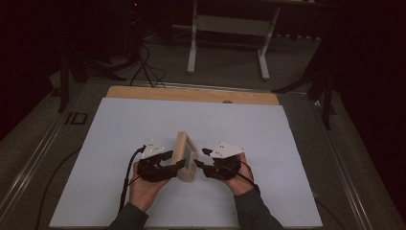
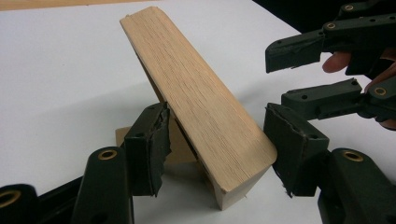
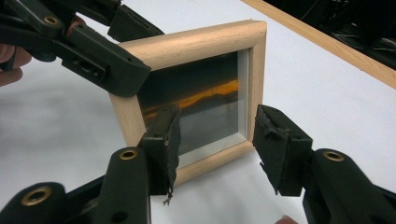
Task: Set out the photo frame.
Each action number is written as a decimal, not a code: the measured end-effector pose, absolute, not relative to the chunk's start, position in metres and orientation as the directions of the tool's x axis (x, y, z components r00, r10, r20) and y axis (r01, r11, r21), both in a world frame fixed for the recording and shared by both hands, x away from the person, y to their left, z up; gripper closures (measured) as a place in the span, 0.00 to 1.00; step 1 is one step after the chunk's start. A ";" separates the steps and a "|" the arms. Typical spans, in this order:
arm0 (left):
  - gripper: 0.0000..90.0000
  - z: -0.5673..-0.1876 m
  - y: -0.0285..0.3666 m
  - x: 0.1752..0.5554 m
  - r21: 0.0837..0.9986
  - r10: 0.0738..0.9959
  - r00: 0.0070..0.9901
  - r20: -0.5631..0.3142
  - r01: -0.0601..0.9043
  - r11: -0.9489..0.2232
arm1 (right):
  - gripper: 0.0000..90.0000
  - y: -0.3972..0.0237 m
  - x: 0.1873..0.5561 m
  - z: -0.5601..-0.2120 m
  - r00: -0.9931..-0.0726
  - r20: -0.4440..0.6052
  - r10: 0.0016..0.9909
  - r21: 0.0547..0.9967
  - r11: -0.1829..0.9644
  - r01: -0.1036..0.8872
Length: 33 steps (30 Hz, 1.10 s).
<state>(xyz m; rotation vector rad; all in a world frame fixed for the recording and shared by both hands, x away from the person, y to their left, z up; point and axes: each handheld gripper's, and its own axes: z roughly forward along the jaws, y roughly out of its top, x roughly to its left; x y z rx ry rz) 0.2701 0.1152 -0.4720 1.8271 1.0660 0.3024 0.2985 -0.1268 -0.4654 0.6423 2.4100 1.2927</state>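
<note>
both grippers, my left gripper (image 1: 181, 163) and right gripper (image 1: 199, 158), stand open-jawed on either side of the wooden picture frame (image 1: 186, 155) at centre frame, neither squeezing it.

a wooden frame (image 3: 196, 46) with a dark glass front stands tilted on the white table (image 3: 327, 79), its glass facing the camera. the right gripper (image 3: 217, 137) has its jaws spread, one in front of the glass and one just off the frame's right edge, neither pressing on it. the left gripper (image 3: 126, 46) reaches in from the upper left with one jaw over the frame's top-left corner and the other behind its top rail.
</note>
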 end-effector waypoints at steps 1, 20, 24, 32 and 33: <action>0.46 -0.472 0.115 0.270 0.829 0.775 0.587 -0.235 0.537 -0.155 | 0.56 -0.127 0.299 -0.465 -0.843 -0.075 0.533 0.843 0.485 0.231; 0.51 -0.475 0.112 0.272 0.820 0.773 0.587 -0.240 0.549 -0.162 | 0.56 -0.131 0.300 -0.463 -0.837 -0.076 0.543 0.850 0.474 0.231; 0.53 -0.475 0.112 0.272 0.820 0.771 0.589 -0.242 0.548 -0.162 | 0.56 -0.133 0.300 -0.462 -0.835 -0.075 0.545 0.851 0.471 0.231; 0.60 -0.475 0.113 0.272 0.821 0.765 0.595 -0.246 0.547 -0.161 | 0.56 -0.136 0.300 -0.459 -0.828 -0.074 0.555 0.857 0.460 0.232; 0.61 -0.475 0.113 0.272 0.822 0.765 0.595 -0.247 0.547 -0.160 | 0.56 -0.136 0.301 -0.459 -0.828 -0.075 0.556 0.858 0.459 0.231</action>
